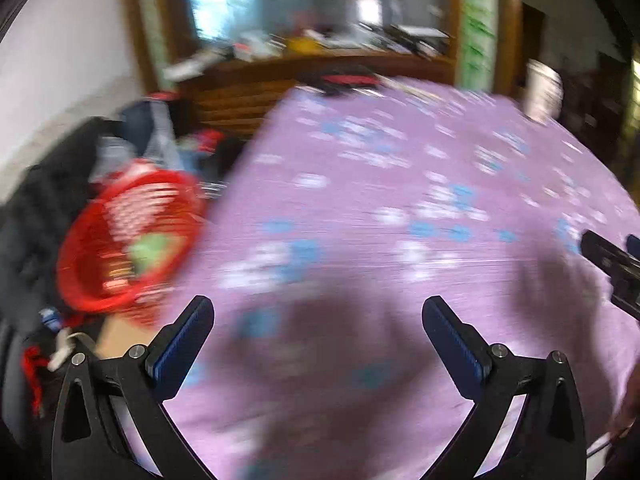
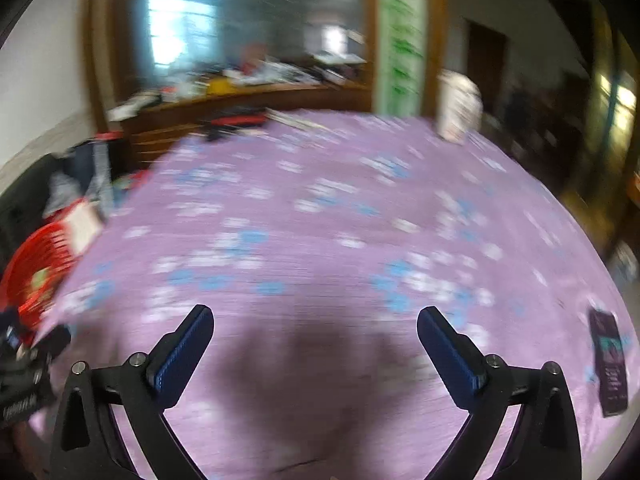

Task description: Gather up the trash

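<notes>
- Both frames are smearing pretty badly, so details are fuzzy, but it's looking like the in-between bit: nothing is being carried, and my guess is the person is hunting for the next piece of trash.
- Left gripper (image 1: 318, 342) is hanging over the purple sheet (image 1: 380, 184) with its fingers spread wide and nothing between them. Right gripper (image 2: 316, 350) is doing the same, wide apart and empty.
- The red basket (image 1: 120, 240) is sitting off the sheet's edge, ahead and left of the left gripper. Something green and something pale are lying in it, too blurry to name.
- The only likely candidate I'm seeing is a dark flat packet (image 2: 610, 364) lying on the sheet, far right of the right gripper and level with its fingers.
- Next move, I reckon: swinging the right gripper over to it and closing on an edge, since it's lying flat.
</notes>
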`<state>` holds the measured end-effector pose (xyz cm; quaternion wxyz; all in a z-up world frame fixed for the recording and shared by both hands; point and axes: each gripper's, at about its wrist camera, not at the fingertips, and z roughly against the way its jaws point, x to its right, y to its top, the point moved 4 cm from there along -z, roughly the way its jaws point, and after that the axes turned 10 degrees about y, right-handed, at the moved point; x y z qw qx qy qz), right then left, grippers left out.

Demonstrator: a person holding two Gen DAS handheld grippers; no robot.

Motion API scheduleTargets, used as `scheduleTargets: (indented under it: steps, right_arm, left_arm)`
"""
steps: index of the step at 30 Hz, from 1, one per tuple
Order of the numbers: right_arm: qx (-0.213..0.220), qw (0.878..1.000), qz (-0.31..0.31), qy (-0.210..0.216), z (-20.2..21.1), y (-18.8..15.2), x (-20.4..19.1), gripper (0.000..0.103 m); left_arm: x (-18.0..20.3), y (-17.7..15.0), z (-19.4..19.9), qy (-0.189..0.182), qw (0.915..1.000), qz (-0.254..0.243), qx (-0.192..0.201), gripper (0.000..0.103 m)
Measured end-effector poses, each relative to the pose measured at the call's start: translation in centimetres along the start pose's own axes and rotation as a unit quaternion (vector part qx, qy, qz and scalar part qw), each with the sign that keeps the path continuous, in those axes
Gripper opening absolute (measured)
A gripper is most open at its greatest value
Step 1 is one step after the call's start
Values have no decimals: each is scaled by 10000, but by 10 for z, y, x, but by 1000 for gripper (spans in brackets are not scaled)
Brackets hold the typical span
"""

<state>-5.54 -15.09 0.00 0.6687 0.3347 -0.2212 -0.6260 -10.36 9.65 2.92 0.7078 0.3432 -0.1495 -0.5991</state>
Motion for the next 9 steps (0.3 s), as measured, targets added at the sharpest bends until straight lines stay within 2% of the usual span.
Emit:
scheduleTargets:
  steps: [2,5,9]
  right_arm:
    - [-253,9992,-151,-262,-18,2,27,103]
    - [-565,9975,-322,-292,-38,-1,50,103]
    - [-735,9959,-510,-127,-52,-6,59,103]
  left_arm:
    - [39,10,-18,-234,9992,-233,-236,103]
    - [78,15,-39,-564,9959,-371,-600,103]
    - [102,16,-60,-496,9939,-553,-817,103]
